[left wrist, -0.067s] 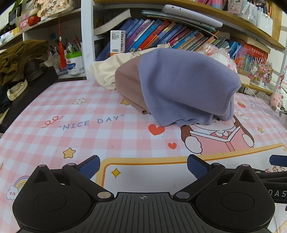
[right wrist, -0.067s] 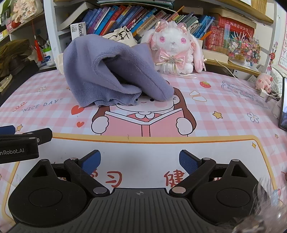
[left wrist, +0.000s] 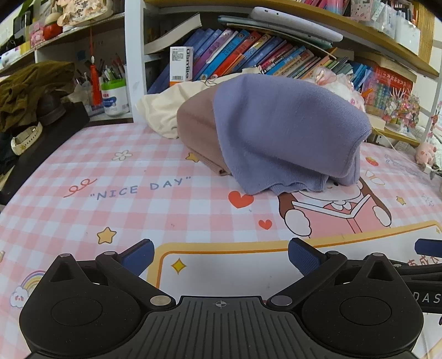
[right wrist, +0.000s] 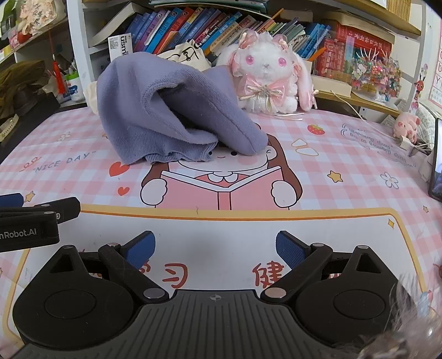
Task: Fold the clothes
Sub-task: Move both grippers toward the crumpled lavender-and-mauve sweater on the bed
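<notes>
Pink checked desk mat (right wrist: pixel 345 154): purple garment (right wrist: pixel 165 116) lay heaped toward its far edge, before bookshelves (right wrist: pixel 193 24). Left gripper (left wrist: pixel 221 255) and right gripper (right wrist: pixel 215 245) hovered near the front edge, jaws wide, empty.

Purple garment (right wrist: pixel 154 110): soft matt knit cloth, ribbed at hem. Mauve garment (left wrist: pixel 197 132) beneath: same fine matt knit. Mat (left wrist: pixel 110 171): smooth printed surface, slight sheen. Left gripper (left wrist: pixel 221 255) and right gripper (right wrist: pixel 215 247): matt black plastic bodies, ridged in the middle, shiny metal pivot pins, blue textured rubbery pads. Plush rabbit (right wrist: pixel 268 80): fluffy white fur, satin-like ribbons. Books (left wrist: pixel 248 55): glossy paper covers. Shelf (left wrist: pixel 359 36): wood-look edge.
</notes>
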A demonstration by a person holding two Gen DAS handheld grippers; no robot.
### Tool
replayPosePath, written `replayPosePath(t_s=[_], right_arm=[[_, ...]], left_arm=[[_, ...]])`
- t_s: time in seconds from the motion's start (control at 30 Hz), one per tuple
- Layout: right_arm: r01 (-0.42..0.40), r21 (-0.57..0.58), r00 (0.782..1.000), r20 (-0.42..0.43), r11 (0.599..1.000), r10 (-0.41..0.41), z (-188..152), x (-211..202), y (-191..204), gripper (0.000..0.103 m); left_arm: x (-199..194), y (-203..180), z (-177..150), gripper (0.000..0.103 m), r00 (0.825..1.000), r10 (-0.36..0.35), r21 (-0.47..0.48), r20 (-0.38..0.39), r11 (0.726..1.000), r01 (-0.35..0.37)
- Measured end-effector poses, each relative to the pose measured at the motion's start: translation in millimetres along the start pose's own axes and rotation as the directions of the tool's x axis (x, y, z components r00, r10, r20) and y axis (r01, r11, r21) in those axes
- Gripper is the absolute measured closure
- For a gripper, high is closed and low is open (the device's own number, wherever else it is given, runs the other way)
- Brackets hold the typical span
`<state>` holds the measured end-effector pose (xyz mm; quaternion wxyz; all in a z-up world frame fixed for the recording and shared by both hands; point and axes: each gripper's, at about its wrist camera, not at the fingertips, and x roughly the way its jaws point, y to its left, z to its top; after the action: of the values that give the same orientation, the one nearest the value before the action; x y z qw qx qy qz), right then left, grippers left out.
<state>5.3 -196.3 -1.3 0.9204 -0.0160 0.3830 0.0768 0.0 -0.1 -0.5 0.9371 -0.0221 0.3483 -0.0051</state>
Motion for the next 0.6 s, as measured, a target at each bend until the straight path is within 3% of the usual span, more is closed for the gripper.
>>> replayPosePath(t_s=[0.6], right_arm=[[0.001,0.000,1.000,-0.009,1.000,-0.001,2.1,0.7,2.0,0.008]], left_arm=[[0.6,-0.5,-1.4,0.000,1.000,0.007,0.006,-0.008,1.000,-0.007]])
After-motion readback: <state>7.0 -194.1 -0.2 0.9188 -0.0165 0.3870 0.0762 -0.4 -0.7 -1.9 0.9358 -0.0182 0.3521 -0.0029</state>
